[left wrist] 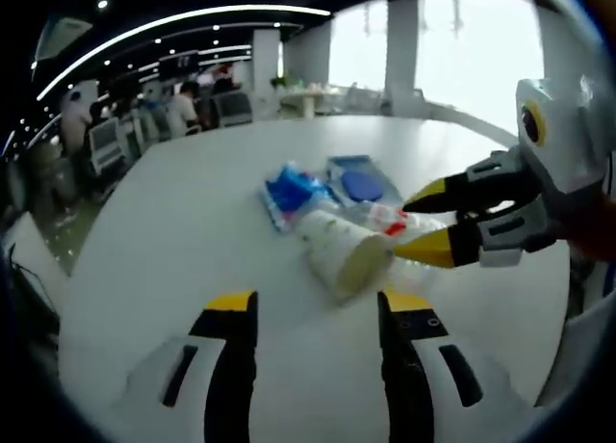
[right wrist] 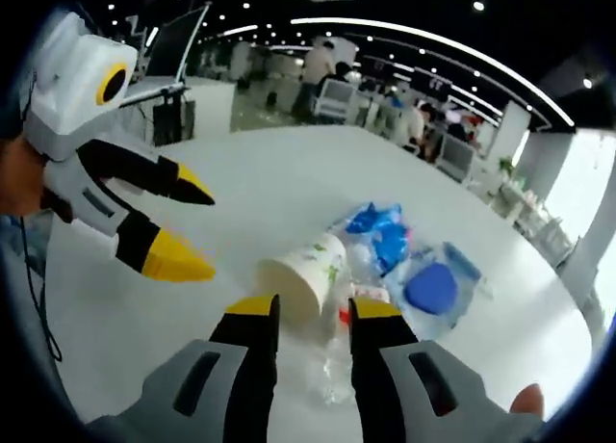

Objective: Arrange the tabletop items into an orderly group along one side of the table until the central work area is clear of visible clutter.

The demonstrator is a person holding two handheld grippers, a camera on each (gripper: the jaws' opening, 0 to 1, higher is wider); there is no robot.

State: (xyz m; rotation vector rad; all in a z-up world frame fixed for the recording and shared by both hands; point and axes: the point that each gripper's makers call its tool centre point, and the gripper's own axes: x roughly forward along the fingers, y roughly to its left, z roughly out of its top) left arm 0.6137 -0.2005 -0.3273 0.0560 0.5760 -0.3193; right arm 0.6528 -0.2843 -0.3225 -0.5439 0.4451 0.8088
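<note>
a white round table (left wrist: 192, 231) carries a small cluster of clutter out on its open surface, away from the near edge. a paper cup (left wrist: 339, 248) lies on its side there, its open mouth turned toward the left gripper (left wrist: 318, 313), whose 2 yellow-tipped jaws stand spread just short of the cup, touching nothing. behind the cup, toward the far edge, sits a crumpled blue and white packet (left wrist: 289, 193), and beside that a blue-lidded container in clear wrap (left wrist: 358, 181). a clear plastic bottle with a red and white label (left wrist: 390, 218) lies just beside the cup.

the right gripper (left wrist: 422, 223) comes in from the right of the left gripper view, its jaws parted around the bottle's labelled end, the lower tip close to the cup's rim. in the right gripper view its jaws (right wrist: 314, 313) stand narrowly apart over the bottle (right wrist: 337, 361), but whether they press it cannot be told. people sit at desks in the office beyond the table's far edge.
</note>
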